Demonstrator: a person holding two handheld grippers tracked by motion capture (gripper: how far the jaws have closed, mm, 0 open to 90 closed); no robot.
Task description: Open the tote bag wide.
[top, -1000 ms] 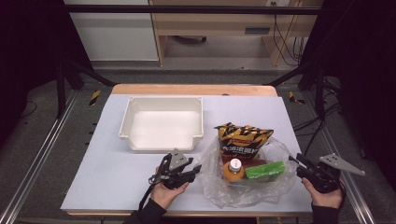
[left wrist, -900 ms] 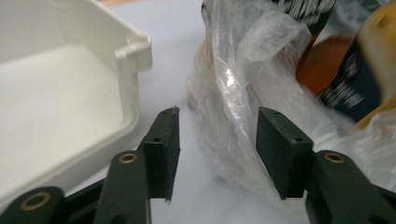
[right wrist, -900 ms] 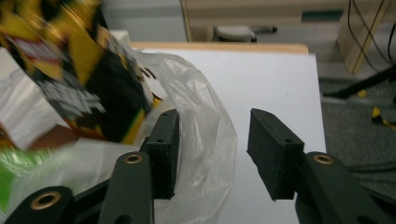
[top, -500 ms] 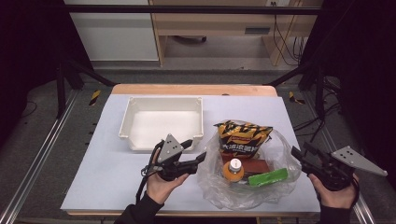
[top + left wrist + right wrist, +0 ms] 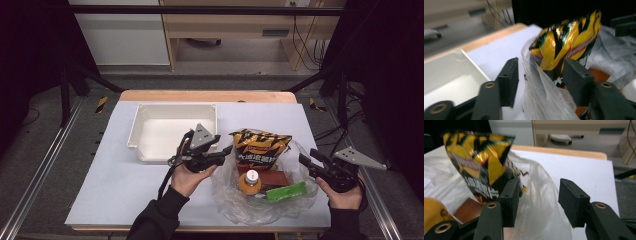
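Both jaw pairs stand parted, just closing, the left gripper (image 5: 226,151) and right gripper (image 5: 306,161) each straddling an edge of the clear plastic bag (image 5: 250,207) without pinching it.

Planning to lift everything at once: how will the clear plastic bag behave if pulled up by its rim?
The clear plastic bag looks thin and crumpled, so probably floppy. The orange bottle inside may roll or shift.

My left claw (image 5: 227,150) sits raised in an upturned palm, pointing right; its jaws, half apart, have just been closing in. My right claw (image 5: 306,161) (grey plate on top) points left, its jaws likewise closing, still parted.
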